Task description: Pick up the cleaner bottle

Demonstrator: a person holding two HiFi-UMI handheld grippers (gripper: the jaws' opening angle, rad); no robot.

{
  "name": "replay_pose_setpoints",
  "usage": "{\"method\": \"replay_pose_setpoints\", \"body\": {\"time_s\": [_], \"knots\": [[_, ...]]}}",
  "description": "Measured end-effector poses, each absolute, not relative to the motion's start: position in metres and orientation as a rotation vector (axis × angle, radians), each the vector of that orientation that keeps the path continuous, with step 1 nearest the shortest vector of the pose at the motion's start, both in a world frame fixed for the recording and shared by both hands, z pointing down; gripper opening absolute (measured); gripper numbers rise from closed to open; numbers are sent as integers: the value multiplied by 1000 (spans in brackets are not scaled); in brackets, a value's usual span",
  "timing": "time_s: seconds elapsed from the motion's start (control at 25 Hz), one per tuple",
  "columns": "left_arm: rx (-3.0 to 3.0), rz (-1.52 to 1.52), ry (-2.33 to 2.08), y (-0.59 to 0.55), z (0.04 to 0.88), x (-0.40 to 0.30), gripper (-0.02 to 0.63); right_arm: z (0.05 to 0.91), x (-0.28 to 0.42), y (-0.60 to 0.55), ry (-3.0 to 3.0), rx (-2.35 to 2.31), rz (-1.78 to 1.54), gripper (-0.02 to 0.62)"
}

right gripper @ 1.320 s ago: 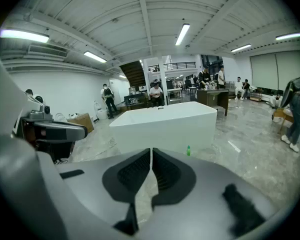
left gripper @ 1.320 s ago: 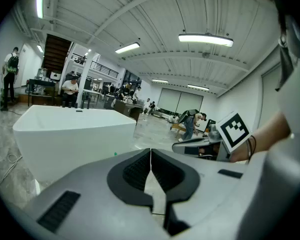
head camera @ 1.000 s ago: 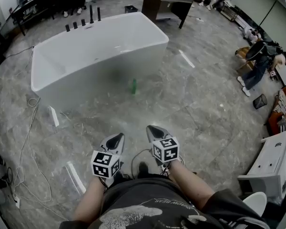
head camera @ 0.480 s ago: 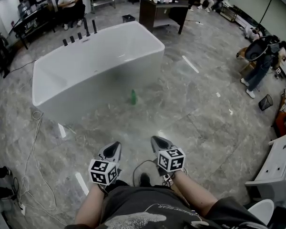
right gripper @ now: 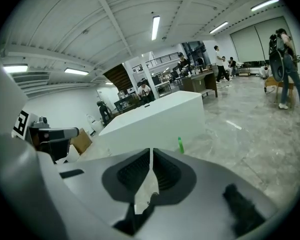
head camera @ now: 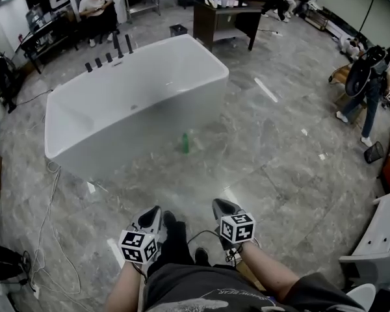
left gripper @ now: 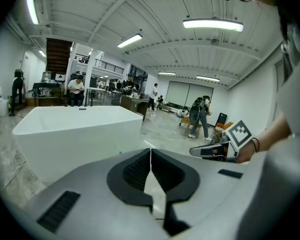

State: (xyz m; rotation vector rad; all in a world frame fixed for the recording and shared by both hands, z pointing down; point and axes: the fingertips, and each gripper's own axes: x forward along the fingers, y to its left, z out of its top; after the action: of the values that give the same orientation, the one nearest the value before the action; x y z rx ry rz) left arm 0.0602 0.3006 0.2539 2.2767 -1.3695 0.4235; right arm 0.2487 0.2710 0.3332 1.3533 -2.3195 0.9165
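The cleaner bottle point(head camera: 185, 142) is a small green bottle that stands upright on the grey marble floor, just in front of the white bathtub point(head camera: 149, 119). Both grippers hang low over the floor, well short of it. My left gripper point(head camera: 154, 210) is shut and empty, and so is my right gripper point(head camera: 222, 204). In the right gripper view the bottle point(right gripper: 180, 144) shows above and to the right of the shut jaws point(right gripper: 151, 149). The left gripper view shows only a green speck of the bottle point(left gripper: 121, 153) left of the jaw tip point(left gripper: 150, 149).
The bathtub point(right gripper: 155, 119) fills the floor behind the bottle. Cables point(head camera: 45, 207) trail on the floor at left. A dark desk point(head camera: 224, 15) and seated people are at the back, a standing person point(head camera: 370, 90) at right, a white cabinet point(head camera: 377, 239) at lower right. The wearer's leg point(head camera: 172, 236) is between the grippers.
Both grippers have sunk lower in the head view and stayed shut. The wearer's dark leg has stepped forward between them. The bottle and tub have shifted down the picture.
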Motion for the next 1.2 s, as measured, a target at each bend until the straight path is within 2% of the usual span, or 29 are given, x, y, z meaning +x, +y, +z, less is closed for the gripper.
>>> {"method": "replay_pose_setpoints", "body": {"time_s": [0.52, 0.84, 1.2], "knots": [[2296, 331, -1266, 127, 272, 31, 15, 343, 235, 113, -2176, 1561, 965, 34], [2265, 319, -1261, 57, 291, -29, 15, 338, 197, 38, -2124, 1617, 876, 35], [2254, 319, -1206, 10, 317, -35, 15, 374, 198, -6, -2047, 1607, 874, 38]]}}
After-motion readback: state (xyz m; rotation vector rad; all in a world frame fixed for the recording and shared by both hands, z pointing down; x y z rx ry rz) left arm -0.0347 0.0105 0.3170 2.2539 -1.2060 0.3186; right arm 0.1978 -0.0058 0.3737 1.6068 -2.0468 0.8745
